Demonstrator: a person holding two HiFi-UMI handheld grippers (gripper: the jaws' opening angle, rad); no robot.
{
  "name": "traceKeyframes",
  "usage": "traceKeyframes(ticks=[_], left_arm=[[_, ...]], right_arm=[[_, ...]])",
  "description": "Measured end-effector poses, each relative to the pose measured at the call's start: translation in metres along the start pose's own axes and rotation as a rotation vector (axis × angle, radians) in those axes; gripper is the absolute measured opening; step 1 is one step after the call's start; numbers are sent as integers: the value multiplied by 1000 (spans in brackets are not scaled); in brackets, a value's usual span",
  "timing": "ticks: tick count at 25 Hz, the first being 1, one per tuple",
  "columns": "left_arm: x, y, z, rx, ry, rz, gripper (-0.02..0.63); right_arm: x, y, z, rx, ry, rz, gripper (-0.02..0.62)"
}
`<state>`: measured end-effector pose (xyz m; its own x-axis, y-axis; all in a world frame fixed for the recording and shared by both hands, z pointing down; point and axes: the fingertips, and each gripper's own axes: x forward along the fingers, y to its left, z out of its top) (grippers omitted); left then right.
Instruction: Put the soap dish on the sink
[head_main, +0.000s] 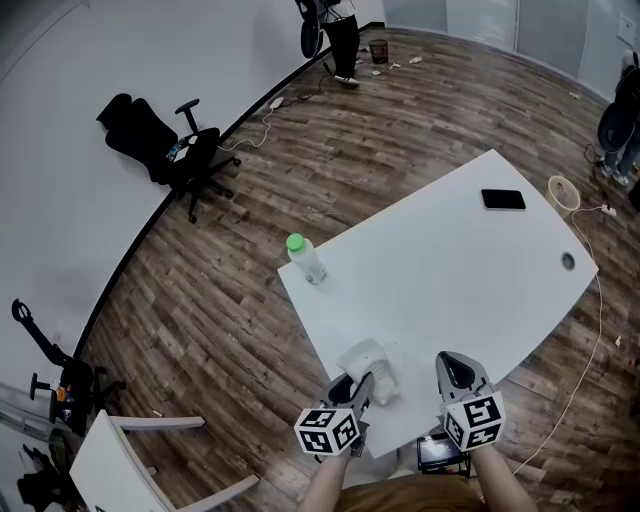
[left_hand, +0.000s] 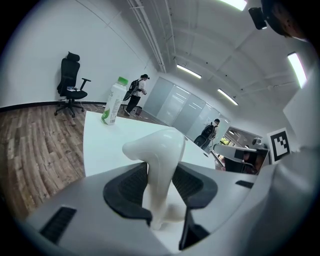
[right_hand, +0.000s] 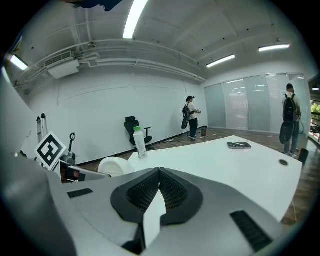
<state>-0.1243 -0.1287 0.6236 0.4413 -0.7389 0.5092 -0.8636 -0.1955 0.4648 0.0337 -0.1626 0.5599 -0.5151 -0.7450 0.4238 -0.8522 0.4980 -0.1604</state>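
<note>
Two grippers were at the near edge of the desk (head_main: 450, 270). Left gripper (head_main: 358, 388): clamped on the white soap dish (head_main: 372, 362), which stood on edge between the jaws above the desk's near edge. Right gripper (head_main: 452, 368): jaws closed together, nothing between them. Green-capped bottle (head_main: 306, 258): upright at the desk's far left corner. Dark phone (head_main: 503, 199): flat near the desk's far edge.

White worktop (head_main: 450, 270) carrying an upright green-capped bottle (head_main: 305, 258), well ahead of the left tool (head_main: 358, 386), and a dark phone (head_main: 503, 199) lying flat far beyond the right tool (head_main: 450, 363). Black office chair (head_main: 165, 145) on the wood floor (head_main: 300, 150), far left of both.
</note>
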Motion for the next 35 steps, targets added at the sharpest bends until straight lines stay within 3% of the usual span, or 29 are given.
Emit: traceKeyframes(ticks=[11,18,23,31,35], left_arm=[[15,5,-21,-51,97,-23,160],[22,10,-28,-100,113,-41,160],[25,19,-36,-196,148,-51,160],[29,26,-51,-418,187,-91,158],[30,27,-55,-458,187,-108,158]], right_arm=[[4,-2,-8,16,22,-1,9],[3,-2,-12,21,27,1,9],[2,4,-10,16,25,13,9],[1,7,-16,18,29,14,9],[0,8,-16,20,24,15,9]])
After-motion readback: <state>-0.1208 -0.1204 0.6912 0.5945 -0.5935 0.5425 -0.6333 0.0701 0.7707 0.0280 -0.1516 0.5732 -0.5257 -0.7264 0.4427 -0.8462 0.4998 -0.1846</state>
